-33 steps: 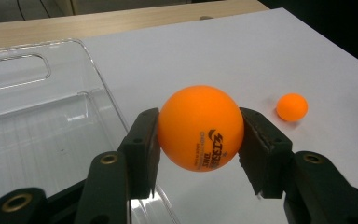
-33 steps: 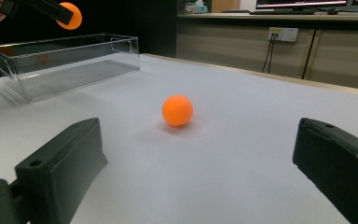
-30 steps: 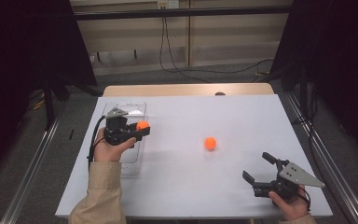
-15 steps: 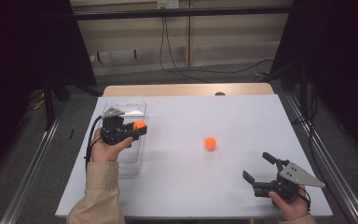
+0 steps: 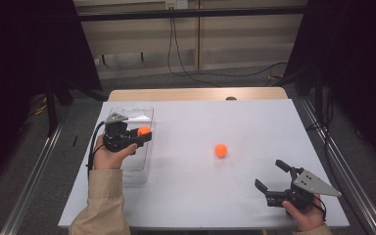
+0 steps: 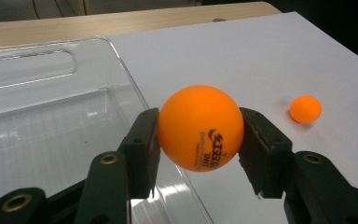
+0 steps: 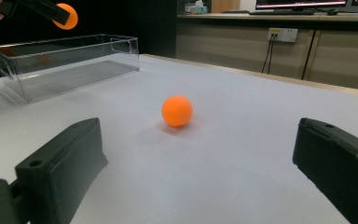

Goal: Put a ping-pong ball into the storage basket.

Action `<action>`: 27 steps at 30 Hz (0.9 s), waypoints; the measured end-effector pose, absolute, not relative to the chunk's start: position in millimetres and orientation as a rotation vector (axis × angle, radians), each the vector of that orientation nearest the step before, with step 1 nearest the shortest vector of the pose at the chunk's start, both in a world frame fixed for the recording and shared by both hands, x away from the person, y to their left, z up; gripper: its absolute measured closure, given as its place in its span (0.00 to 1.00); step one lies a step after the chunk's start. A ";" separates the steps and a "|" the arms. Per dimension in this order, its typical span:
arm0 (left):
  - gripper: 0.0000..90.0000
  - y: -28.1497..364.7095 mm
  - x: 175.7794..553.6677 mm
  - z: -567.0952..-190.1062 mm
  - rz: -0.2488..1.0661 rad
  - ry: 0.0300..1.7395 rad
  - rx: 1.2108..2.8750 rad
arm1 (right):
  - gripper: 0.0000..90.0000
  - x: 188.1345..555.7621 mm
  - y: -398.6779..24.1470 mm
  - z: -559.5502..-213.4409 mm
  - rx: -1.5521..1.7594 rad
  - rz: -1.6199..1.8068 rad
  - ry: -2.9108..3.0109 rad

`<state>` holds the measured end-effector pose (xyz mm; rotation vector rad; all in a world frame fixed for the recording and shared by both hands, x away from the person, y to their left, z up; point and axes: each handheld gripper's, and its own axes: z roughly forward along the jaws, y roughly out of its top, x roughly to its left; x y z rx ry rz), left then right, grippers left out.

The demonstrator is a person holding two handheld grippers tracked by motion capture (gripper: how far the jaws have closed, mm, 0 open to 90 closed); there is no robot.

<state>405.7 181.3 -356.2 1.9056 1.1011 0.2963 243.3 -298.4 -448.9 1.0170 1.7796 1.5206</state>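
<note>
The ball (image 6: pixel 199 127) clamped in the left gripper (image 6: pixel 198 140) looked smooth, matt plastic; the bin (image 6: pixel 51 121) beneath was clear, glossy plastic; the table (image 5: pixel 215 196) matt white.

The high view looks forward and down from above the person's side, taking in the whole white table (image 5: pixel 196 127). The left gripper view sits close over the clear plastic bin (image 6: pixel 37 130), facing the loose orange ball (image 6: pixel 306 109) at 2 o'clock. The right gripper view sits low on the tabletop, sharing that ball (image 7: pixel 177 111) at 12 o'clock and the bin (image 7: pixel 65 60) at 10 o'clock.
</note>
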 end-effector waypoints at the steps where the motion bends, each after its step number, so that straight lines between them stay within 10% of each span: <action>1: 0.56 181.3 405.8 -356.4 0.296 1.102 1.900 | 0.02 243.3 -298.5 -448.9 1.017 1.522 1.779; 27: 0.56 190.4 407.6 -358.4 0.338 1.135 1.899 | 0.02 243.2 -298.5 -448.6 1.014 1.523 1.779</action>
